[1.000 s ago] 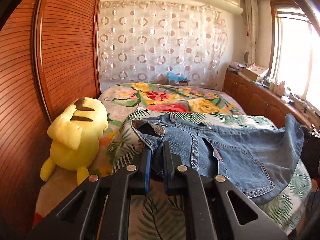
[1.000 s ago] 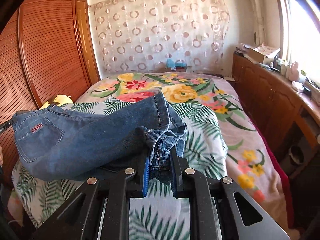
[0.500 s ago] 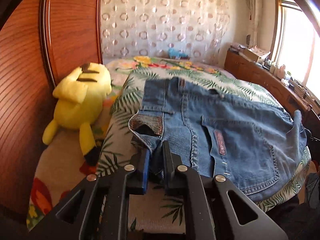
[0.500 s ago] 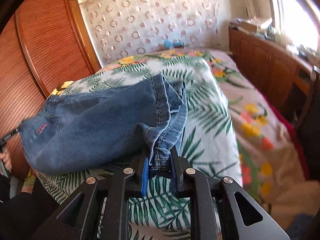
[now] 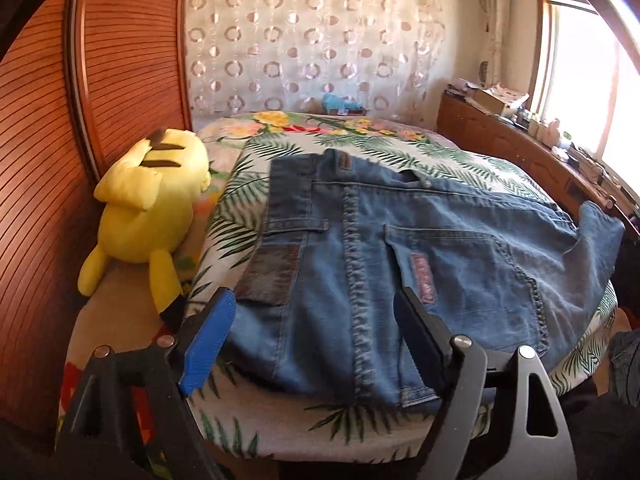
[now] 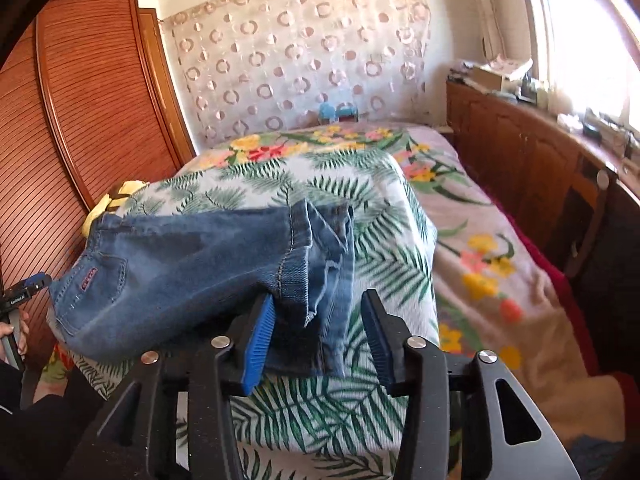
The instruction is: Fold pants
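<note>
Left claw (image 5: pixel 316 332) has just opened wide; its blue pads straddle the waistband end of the faded blue denim pants (image 5: pixel 400 248) without pressing on it. Right claw (image 6: pixel 320 336) has just opened partway, with the hem end (image 6: pixel 320 264) loose between its pads. Pants lie flat across the leaf-print bed cover (image 6: pixel 372 412).

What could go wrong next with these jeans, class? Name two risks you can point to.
1. The jeans reach the near edge of the bed. Both grippers have just opened, left and right, so the denim may slide off.
2. The hems lie bunched and uneven between the right fingers, so the next fold may come out crooked.
</note>
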`<move>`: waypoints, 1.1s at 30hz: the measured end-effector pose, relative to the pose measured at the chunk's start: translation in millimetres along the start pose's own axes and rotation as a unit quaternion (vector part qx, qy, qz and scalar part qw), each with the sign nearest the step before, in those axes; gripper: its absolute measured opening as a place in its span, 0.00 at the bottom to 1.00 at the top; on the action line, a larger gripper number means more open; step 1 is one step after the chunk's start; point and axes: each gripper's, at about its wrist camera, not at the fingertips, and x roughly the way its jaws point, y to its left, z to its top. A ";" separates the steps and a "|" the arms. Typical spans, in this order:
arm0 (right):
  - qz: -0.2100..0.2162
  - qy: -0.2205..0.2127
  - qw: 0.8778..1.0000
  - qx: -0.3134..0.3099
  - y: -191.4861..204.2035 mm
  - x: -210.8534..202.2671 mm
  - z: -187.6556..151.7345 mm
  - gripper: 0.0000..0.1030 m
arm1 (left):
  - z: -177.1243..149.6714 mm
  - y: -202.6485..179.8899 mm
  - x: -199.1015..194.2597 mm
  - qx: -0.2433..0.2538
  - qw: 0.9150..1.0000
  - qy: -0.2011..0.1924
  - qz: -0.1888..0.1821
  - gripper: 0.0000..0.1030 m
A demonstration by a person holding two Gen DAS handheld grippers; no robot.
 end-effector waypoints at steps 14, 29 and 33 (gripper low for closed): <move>0.003 -0.047 0.998 -0.028 17.5 -2.4 35.0 0.48 | 11.8 -62.1 23.9 0.052 0.998 0.002 -0.045 0.79; 0.002 0.069 0.998 0.008 -2.3 63.1 -22.2 0.49 | -10.9 -89.5 45.1 0.070 0.995 0.042 -0.059 0.79; 0.026 0.072 0.997 0.003 -4.2 53.2 -33.7 0.22 | -13.3 -88.4 47.7 0.067 0.995 0.045 -0.060 0.79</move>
